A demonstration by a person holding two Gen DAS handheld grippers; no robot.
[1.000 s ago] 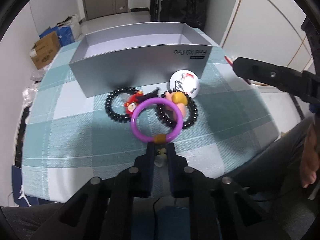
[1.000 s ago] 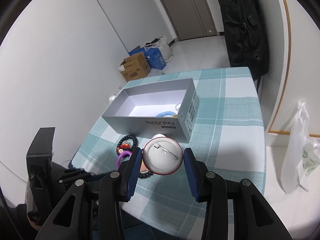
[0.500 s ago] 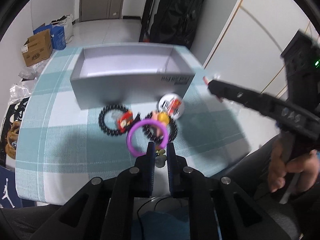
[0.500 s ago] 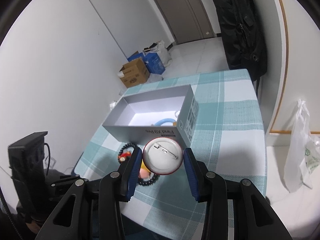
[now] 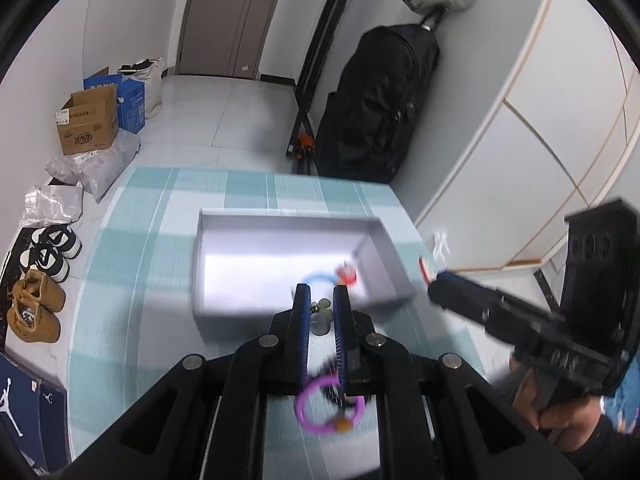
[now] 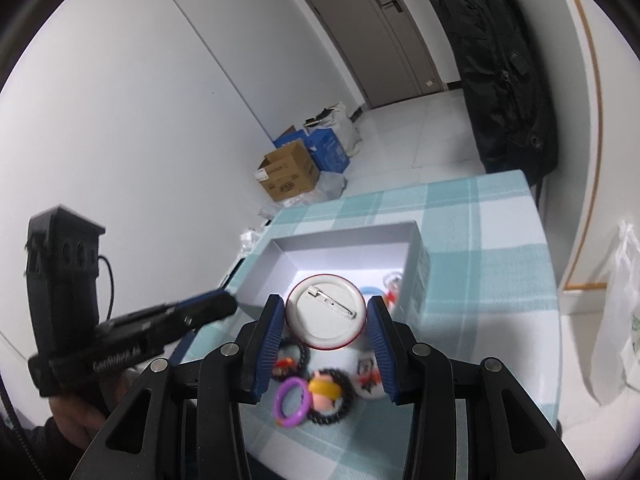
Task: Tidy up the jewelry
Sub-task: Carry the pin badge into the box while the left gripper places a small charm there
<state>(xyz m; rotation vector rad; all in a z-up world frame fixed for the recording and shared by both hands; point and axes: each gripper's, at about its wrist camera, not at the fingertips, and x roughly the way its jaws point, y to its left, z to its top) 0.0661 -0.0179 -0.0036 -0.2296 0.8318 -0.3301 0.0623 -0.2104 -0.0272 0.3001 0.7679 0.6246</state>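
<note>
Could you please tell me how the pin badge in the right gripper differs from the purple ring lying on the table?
The pin badge is a solid white disc showing its metal pin, while the purple ring is an open hoop. The badge is held in the air between the right gripper fingers; the ring lies loose on the checked tablecloth beside the black coil hair ties. The badge looks wider than the ring. Both are round and outside the grey box.

Table (image 6: 500, 216) covered with teal-and-white checked cloth. Lying directly on it: open grey box (image 6: 418, 268), set toward the far half; nearer the front edge, a loose cluster just beside the box's near wall — purple ring (image 6: 291, 397), two black coil hair ties (image 6: 332, 412), round white badge (image 6: 368, 372).
</note>
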